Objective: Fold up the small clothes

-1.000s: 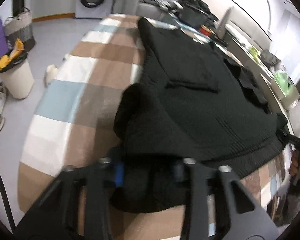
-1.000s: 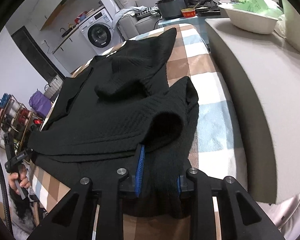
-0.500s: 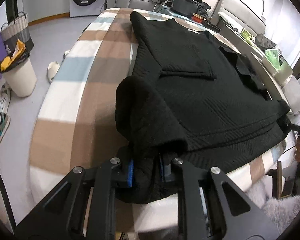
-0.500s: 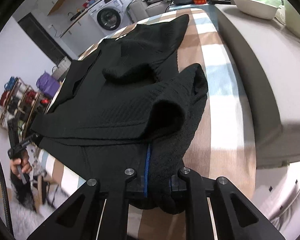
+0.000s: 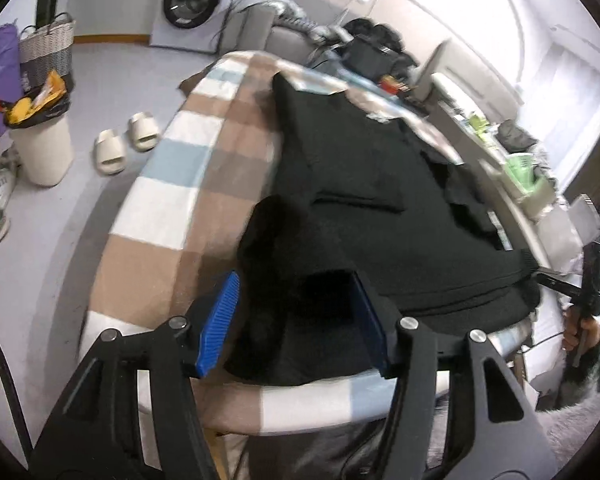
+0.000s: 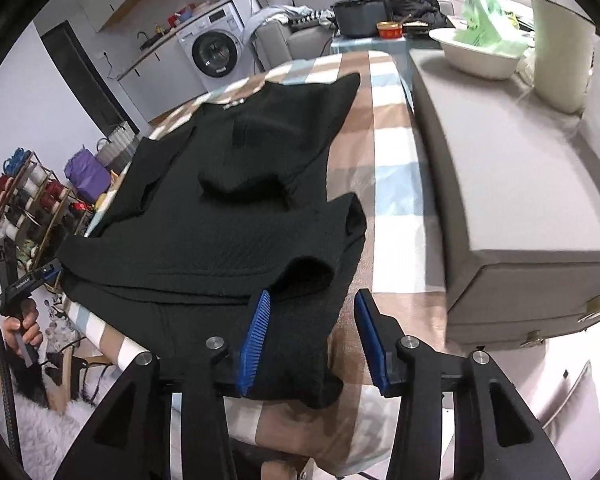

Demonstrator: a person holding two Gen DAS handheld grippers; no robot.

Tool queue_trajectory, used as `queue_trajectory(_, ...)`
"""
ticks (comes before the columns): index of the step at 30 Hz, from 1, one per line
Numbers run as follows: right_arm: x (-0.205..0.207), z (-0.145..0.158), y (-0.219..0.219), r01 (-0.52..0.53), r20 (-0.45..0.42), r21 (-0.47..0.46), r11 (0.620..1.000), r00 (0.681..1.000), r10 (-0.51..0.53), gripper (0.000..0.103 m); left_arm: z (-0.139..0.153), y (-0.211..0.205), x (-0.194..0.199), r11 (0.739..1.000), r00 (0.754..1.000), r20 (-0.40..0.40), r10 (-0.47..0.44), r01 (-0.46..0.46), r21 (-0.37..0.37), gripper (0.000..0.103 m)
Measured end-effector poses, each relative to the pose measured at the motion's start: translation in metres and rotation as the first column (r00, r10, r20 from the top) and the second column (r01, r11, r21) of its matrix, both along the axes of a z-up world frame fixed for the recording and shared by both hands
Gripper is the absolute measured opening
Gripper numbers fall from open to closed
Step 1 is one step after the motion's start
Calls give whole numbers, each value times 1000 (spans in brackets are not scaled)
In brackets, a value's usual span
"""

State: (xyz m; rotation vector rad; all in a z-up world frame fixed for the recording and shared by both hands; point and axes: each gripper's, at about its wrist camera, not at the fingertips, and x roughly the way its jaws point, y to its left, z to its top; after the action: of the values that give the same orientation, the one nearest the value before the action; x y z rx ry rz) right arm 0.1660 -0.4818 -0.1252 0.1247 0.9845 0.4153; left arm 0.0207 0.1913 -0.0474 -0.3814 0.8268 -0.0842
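A black knit sweater [image 5: 380, 208] lies flat on a checked blanket [image 5: 172, 200], its lower part folded up over the body. My left gripper [image 5: 296, 320] stands over the near left corner of the fold. Its jaws are opening; cloth lies between the blue pads [image 5: 220, 320] without being pressed. My right gripper [image 6: 312, 340] is at the near right corner [image 6: 300, 320], jaws also opening, the cloth loose between them. In each wrist view the other gripper shows at the far corner: the left gripper [image 6: 24, 280] and the right gripper [image 5: 580, 288], each in a hand.
A grey padded block [image 6: 520, 200] borders the blanket on the right, with a white bowl [image 6: 476, 60] on it. On the floor to the left stand a bin [image 5: 40, 148], slippers [image 5: 124, 140] and a basket [image 5: 46, 52]. A washing machine [image 5: 192, 0] stands at the back.
Both grippers were shut on the folded sweater's near corners; now both stand open with the cloth loose between the pads. Both have lifted and drawn back a little.
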Motion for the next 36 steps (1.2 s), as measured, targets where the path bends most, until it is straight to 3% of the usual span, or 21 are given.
queue_trajectory(5, -2, 9, -3, -14, 25, 54, 998, 1000, 13, 49, 5, -11, -1, 999, 999, 14, -45, 45, -5, 59)
queue_trajectory(11, -1, 12, -4, 22, 51, 110, 994, 998, -28, 49, -5, -4, 16, 1000, 999, -35, 10, -11, -7, 59)
queue_trajectory(18, 2, 6, -4, 31, 17, 153, 988, 999, -34, 49, -18, 2, 35, 997, 998, -60, 21, -26, -73, 59)
queue_trajectory(23, 14, -2, -6, 90, 1, 223, 971, 996, -93, 49, -20, 3, 43, 996, 995, -82, 50, -55, -63, 59)
queue_trajectory(26, 21, -5, -7, 125, 9, 253, 959, 991, -132, 40, -22, 4, 50, 995, 994, -88, 71, -76, -61, 59)
queue_trajectory(29, 28, -12, 1, 116, -29, 256, 960, 993, -112, 32, -21, 0, 58, 996, 993, -79, 86, -88, -29, 43)
queue_trajectory(31, 31, -16, 6, 115, -39, 233, 966, 993, -109, 18, -21, -1, 62, 995, 992, -83, 90, -92, -22, 14)
queue_trajectory(33, 33, -20, 8, 121, -39, 214, 969, 993, -115, 8, -21, -2, 64, 996, 993, -77, 89, -91, -24, 9)
queue_trajectory(36, 28, -17, 8, 116, -7, 222, 968, 993, -117, 7, -13, -3, 60, 997, 996, -37, 77, -77, -20, 6)
